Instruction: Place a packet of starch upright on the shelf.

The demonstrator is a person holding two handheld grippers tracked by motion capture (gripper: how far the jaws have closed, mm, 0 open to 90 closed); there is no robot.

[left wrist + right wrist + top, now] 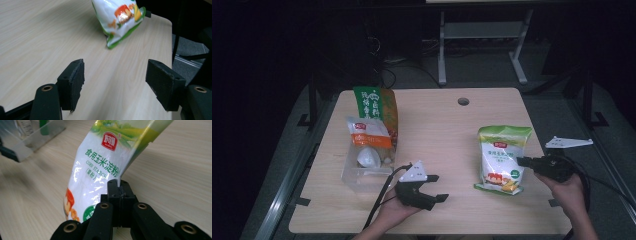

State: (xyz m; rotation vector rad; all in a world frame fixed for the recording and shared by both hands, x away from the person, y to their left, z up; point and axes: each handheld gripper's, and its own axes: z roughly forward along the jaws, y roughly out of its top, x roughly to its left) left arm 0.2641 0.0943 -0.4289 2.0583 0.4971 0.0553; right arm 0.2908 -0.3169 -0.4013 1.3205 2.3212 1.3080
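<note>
A white and green corn starch bag (502, 157) lies at the table's right side. My right gripper (523, 161) is shut on its right edge; in the right gripper view the jaws pinch the thin edge of the corn starch bag (100, 167) at the right gripper (120, 192). My left gripper (437, 187) hovers near the front middle of the table, open, with nothing between its jaws. In the left gripper view the left gripper (115, 82) faces the bottom end of the corn starch bag (120, 17), well short of it.
A clear plastic bin (362, 167) at the left holds a white and orange bag (369, 135) and a green and orange bag (377, 107). A round cable hole (463, 101) sits near the table's far edge. Bare wood lies between the grippers.
</note>
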